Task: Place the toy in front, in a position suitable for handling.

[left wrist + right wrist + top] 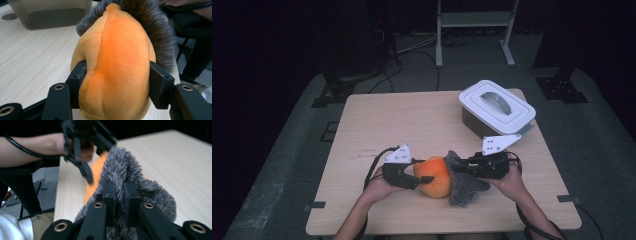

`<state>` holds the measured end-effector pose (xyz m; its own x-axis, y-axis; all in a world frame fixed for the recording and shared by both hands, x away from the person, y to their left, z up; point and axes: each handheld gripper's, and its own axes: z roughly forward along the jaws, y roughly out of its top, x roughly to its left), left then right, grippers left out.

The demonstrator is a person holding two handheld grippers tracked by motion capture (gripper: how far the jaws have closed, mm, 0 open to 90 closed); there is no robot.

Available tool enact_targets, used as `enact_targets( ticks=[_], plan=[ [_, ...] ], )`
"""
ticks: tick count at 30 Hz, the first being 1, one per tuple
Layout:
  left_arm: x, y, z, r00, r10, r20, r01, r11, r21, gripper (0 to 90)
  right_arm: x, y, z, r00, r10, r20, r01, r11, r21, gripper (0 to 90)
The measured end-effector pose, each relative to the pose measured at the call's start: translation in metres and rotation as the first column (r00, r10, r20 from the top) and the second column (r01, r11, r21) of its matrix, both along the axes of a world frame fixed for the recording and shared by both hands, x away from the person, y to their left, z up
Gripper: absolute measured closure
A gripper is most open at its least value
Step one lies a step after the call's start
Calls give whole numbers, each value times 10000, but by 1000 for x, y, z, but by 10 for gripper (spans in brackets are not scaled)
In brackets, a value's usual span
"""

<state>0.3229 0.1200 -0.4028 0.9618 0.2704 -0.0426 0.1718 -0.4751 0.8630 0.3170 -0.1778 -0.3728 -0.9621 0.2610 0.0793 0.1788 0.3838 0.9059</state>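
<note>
Gripping the round orange plush toy (436, 176) with our left gripper (117, 82), we pinch its shaggy grey fur cover (130, 177) with our right gripper (119, 192) (at three o'clock), seemingly to separate them.

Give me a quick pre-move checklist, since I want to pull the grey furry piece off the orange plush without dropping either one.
1. Left gripper on the orange plush: jaws press into both flanks. Ok.
2. Right gripper on the grey furry piece: jaws pinched shut in the fur. Ok.
3. Plush supported: the high view cannot settle whether it rests on the table. Cannot tell.
4. Room to pull apart: bare wood lies around both grippers. Ok.
5. White lidded box out of the way: it stands behind the right gripper, apart from it. Ok.
</note>
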Motion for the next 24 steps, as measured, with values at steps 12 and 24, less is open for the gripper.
enact_targets(
  ticks=[12, 24],
  plan=[
    [7, 0, -12, 9993, 150, -334, -164, 9990, -424, 152, 8, -1, -22, 9987, -489, -174, 473, 9952, -859, 811],
    [6, -9, -19, 9983, 538, -233, -547, 9977, -388, 408, 4, -6, -14, 9982, -580, 140, 587, 9967, -566, 814]
  ],
)
